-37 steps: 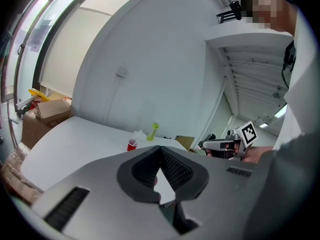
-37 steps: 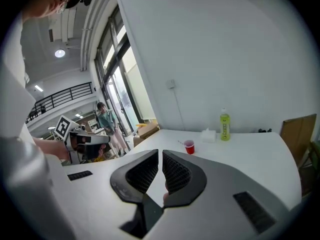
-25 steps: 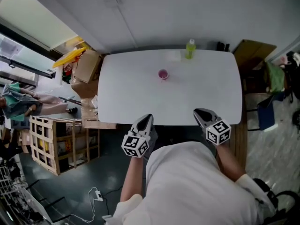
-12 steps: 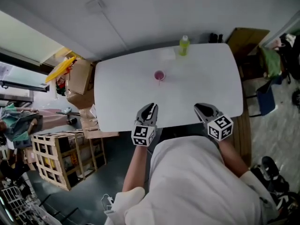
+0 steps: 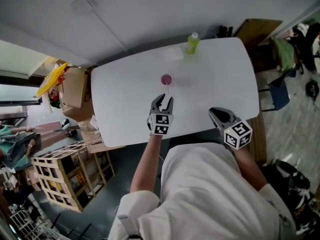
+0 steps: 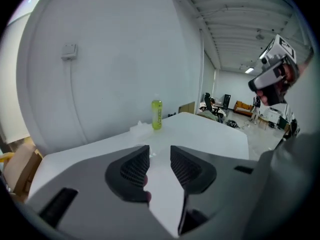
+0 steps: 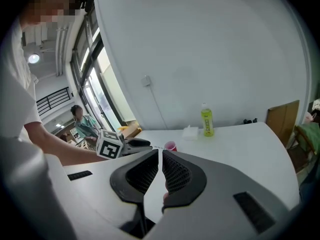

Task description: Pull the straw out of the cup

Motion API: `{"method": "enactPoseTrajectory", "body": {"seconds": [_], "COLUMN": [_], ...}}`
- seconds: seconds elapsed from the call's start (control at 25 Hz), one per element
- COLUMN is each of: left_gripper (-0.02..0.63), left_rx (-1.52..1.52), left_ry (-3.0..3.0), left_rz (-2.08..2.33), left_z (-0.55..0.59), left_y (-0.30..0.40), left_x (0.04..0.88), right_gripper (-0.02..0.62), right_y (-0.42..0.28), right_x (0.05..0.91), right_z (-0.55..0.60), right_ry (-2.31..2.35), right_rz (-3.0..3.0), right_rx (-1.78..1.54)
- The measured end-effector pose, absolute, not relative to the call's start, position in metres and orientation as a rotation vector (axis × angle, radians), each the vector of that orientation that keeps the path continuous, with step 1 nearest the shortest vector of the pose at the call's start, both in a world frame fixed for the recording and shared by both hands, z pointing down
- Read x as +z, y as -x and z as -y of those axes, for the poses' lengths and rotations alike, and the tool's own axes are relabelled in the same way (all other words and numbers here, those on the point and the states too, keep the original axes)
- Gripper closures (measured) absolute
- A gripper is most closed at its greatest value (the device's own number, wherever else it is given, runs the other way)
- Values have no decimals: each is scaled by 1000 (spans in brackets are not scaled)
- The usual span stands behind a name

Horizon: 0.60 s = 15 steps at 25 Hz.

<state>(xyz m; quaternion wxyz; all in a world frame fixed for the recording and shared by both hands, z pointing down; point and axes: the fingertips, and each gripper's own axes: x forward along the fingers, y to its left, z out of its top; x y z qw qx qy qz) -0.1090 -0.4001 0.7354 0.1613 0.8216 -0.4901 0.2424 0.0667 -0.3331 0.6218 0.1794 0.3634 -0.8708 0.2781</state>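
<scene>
White surface point(image 5: 220, 74): left claw point(image 5: 163, 99) jaws just opening, nothing between, aimed at pink cup point(image 5: 166, 79) for the pull; right claw point(image 5: 215, 114) closed, parked.

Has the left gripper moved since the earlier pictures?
Yes. The left gripper went forward from the near edge of the table, almost to the pink cup. Its jaws have just been opening, with nothing between them.

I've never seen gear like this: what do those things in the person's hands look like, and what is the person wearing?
The left tongs and right tongs are each grey, with dark ribbed pads and a white cube printed with black square markers. The person wears a white shirt.
</scene>
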Motion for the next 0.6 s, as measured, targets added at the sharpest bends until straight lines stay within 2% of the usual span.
{"method": "enactPoseTrajectory", "body": {"seconds": [0.28, 0.4, 0.6], "left_gripper": [477, 539, 578], "left_rx": [801, 796, 781], "left_ry": [-2299, -2280, -2247], "left_rz": [1402, 1438, 1489], "left_z": [422, 428, 431], "left_y": [100, 101, 106], "left_x": [779, 777, 776], "right_gripper": [548, 546, 546], "right_y": [-76, -82, -88], "right_x": [633, 636, 641], "right_z": [338, 339, 339], "right_ry": [-1086, -1103, -1107], "right_rz": [2406, 2388, 2385], "right_rx": [850, 870, 879]}}
